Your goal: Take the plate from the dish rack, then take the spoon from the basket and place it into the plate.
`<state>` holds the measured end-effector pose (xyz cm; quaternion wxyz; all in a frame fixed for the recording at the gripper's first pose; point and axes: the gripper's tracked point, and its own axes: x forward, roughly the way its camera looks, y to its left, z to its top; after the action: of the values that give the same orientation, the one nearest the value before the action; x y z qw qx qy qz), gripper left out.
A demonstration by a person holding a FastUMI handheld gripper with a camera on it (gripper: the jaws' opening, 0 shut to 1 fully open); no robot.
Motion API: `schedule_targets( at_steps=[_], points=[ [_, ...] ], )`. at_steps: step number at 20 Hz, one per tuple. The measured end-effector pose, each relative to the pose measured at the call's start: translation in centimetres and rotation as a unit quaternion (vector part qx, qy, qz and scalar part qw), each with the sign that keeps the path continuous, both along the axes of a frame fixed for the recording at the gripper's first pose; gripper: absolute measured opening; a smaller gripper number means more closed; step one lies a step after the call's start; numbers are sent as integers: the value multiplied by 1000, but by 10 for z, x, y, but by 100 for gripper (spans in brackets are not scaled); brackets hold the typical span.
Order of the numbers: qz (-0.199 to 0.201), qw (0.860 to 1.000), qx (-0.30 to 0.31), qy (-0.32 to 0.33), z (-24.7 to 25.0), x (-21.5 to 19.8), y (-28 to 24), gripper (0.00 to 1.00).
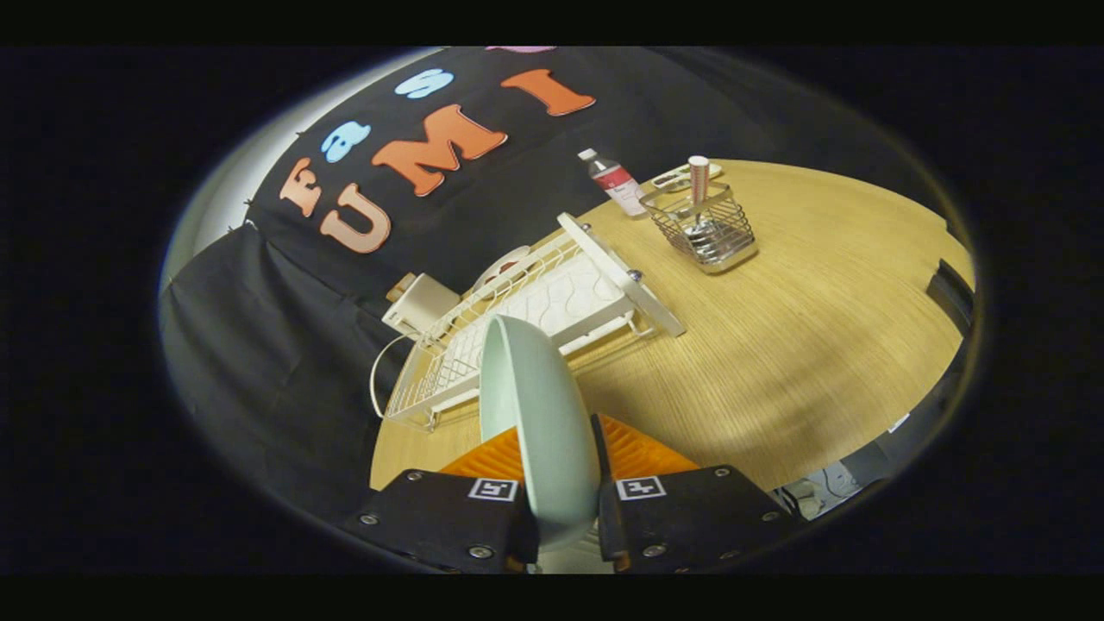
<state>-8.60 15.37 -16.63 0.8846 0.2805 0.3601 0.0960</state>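
Plate (535, 423) is pinched edge-on between the fingers (565, 509), both pressing its rim, held upright above the surface (819, 345) just in front of the dish rack (535, 319). Looks like step one is mid-way: plate is out of the rack but not set down. Next move, I'd judge, is to tip it flat and lay it on bare wood, then release and go for the spoon (698, 185), which stands handle-up in the wire basket (703, 228) well beyond the rack. Open room lies to the right of the rack and short of the basket; plenty there. Watch the rack's near rail, the bottle (614, 181) beside the basket, and the surface's right edge.
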Motion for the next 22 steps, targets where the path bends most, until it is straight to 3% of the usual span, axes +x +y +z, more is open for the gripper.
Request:
schedule_targets(
  at_steps=[9,13,18,21,22],
  points=[
    [0,999,29,40,-20,-5,2,28],
    [-6,999,-2,42,-26,0,-8,33],
    [-12,999,-29,35,-27,6,-21,49],
    [-7,999,-36,21,-18,9,-25,52],
    [-8,999,-47,10,-15,12,-30,59]
  ],
)
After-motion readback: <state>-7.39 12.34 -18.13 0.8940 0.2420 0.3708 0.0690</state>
